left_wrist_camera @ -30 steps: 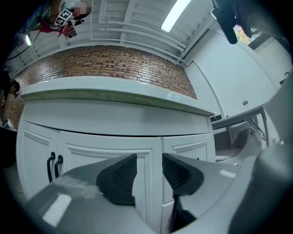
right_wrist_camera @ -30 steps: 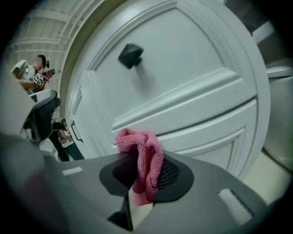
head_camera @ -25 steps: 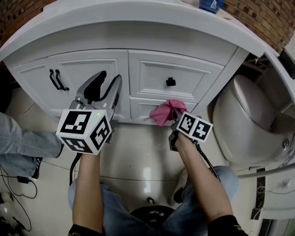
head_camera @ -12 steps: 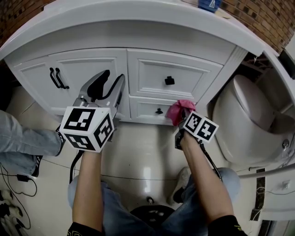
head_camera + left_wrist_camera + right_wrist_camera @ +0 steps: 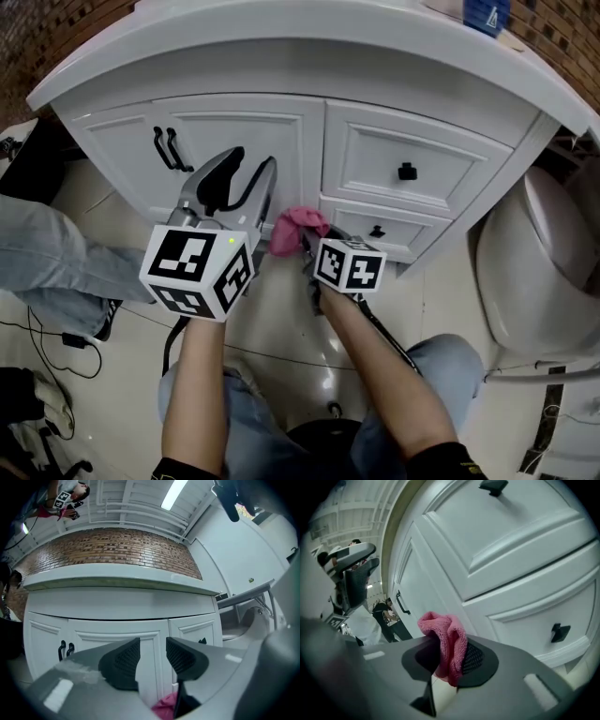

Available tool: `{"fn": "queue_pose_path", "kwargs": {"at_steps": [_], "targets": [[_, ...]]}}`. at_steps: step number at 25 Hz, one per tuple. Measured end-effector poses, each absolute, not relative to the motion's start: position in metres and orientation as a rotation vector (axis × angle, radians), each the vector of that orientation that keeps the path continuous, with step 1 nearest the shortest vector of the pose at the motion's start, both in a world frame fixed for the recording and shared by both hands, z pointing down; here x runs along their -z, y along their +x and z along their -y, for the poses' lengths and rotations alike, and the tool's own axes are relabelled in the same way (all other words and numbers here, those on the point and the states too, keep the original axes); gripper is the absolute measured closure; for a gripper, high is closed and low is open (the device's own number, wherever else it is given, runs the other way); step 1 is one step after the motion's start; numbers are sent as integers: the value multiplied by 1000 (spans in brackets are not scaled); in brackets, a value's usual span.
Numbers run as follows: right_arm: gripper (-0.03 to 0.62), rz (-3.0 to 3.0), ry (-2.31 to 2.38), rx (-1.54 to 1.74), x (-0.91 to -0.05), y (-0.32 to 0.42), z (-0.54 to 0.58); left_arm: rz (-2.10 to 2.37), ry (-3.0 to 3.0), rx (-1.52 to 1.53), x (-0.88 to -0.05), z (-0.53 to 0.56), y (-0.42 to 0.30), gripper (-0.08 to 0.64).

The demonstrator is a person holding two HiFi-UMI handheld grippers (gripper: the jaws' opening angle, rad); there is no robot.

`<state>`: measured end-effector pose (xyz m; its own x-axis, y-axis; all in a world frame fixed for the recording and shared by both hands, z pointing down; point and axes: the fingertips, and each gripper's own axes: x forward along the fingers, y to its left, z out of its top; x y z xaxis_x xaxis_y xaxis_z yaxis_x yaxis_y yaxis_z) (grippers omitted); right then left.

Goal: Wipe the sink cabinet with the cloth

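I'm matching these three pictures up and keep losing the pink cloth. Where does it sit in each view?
Head view: the pink cloth is near centre, low against the sink cabinet.
Left gripper view: a pink scrap at the bottom edge, below the jaws.
Right gripper view: centre, clamped between the jaws.
Shared landmark: the pair of black door handles.

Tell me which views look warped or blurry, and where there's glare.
Head view: fisheye bows the countertop into an arc, and the floor shows a glossy sheen. Left gripper view: dark corners, ceiling light blown out. Right gripper view: drawers bulge strongly, cloth sharp, near foreground soft.
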<state>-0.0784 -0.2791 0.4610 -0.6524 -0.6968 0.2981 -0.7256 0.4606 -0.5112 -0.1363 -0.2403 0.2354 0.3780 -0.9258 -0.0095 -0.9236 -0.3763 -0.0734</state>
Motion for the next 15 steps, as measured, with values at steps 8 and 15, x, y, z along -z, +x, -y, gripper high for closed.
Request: {"fn": "queue_pose_path", "kwargs": {"at_steps": [8,15], "targets": [[522,2498,1479,-986,-480,-18,298,-1726,-2548,40,-235,243,-147,391],[520,2359,1668,-945,-479,94,298,-1655,-2589,35,-239,252,-111,391]]}}
